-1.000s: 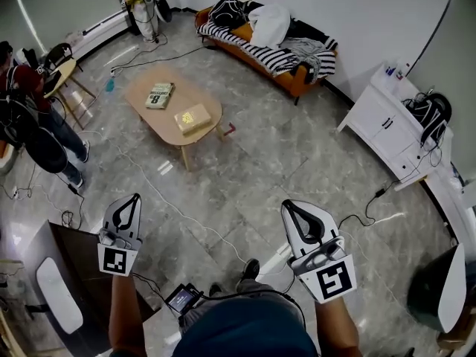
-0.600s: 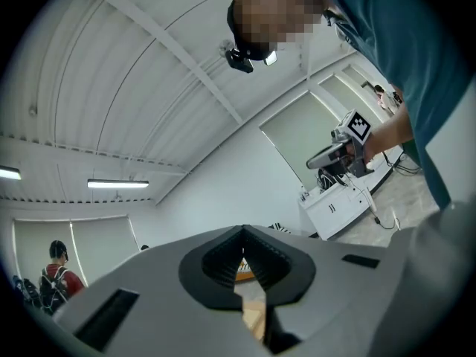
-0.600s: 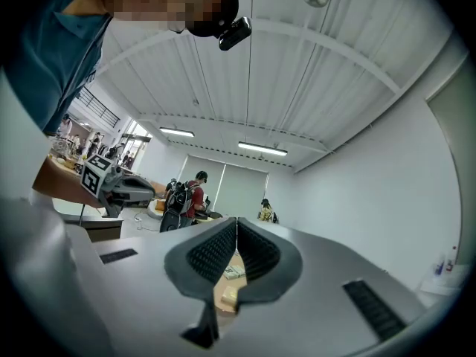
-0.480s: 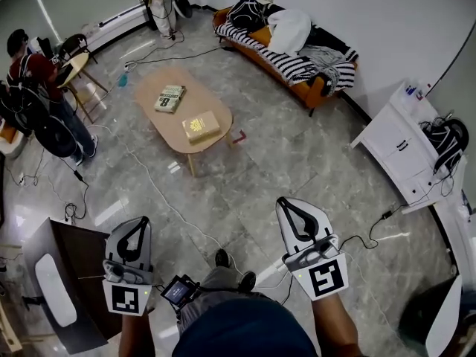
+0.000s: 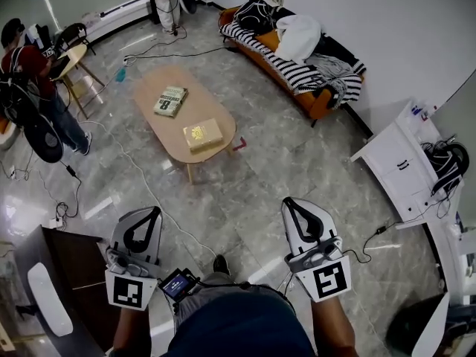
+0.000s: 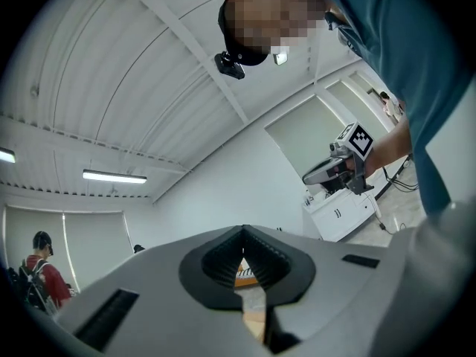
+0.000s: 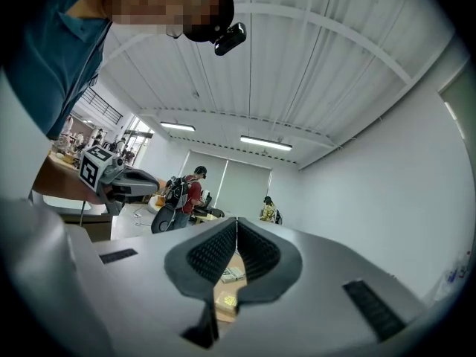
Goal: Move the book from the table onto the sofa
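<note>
Stepping nearer the pale oval wooden table (image 5: 160,129)
My left gripper (image 5: 151,216) and right gripper (image 5: 291,207) are both clamped shut, empty; green-and-white paperback book (image 5: 171,100) untouched.

Ahead of the left hand-held gripper (image 5: 155,211) and the right hand-held gripper (image 5: 288,202), the floor (image 5: 260,162) lies open as far as the tabletop (image 5: 160,129). Only a white cable (image 5: 149,188) crosses it, just ahead of the left one. Beyond the tabletop, the sofa (image 5: 316,104) is crowded with a striped blanket (image 5: 279,64), a white cloth (image 5: 299,36) and a black bag (image 5: 256,13). A white cabinet (image 5: 394,162) bounds the room to the right of the right hand-held gripper. A dark cabinet (image 5: 71,262) stands just left of the left one.
</note>
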`<state>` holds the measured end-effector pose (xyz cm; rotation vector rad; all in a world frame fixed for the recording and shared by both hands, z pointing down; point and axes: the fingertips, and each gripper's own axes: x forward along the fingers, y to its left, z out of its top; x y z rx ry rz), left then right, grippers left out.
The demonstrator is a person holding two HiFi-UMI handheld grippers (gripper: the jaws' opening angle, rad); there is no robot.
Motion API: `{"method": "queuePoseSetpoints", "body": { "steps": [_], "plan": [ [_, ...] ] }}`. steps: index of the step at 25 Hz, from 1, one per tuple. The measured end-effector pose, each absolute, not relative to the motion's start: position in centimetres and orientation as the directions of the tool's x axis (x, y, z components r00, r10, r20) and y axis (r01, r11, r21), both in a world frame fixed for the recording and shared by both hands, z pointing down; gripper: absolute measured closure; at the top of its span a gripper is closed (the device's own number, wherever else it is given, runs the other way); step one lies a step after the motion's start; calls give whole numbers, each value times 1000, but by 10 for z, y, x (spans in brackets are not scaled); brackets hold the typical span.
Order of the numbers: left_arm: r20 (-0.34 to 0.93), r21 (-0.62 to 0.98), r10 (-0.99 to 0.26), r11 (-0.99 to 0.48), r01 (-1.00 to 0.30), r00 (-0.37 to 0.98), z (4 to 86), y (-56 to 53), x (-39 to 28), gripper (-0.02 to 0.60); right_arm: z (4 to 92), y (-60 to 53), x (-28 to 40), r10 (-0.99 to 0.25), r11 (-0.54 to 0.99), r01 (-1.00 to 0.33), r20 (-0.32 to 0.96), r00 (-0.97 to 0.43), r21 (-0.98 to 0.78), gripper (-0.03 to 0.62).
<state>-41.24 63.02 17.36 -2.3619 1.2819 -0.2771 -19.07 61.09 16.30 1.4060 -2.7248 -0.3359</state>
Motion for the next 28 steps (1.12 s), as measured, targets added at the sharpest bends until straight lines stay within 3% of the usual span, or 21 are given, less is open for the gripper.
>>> {"method": "queuePoseSetpoints", "body": {
  "steps": [8,14,28],
  "plan": [
    [-49,-444,-780,-543,-713,624,179,560,-399,578,165,552,-216,-796,562,-780,-75,-601,275,580],
    [-18,-413,-775,-569,-711,631,191,513,-384,578,175,501,-217,-791,594,-780,-31,-611,196,580],
    [46,-410,-852,-491,-769,521,212,405,-342,578,188,386,-192,-681,716,-679,-49,-730,161,580]
  ]
}}
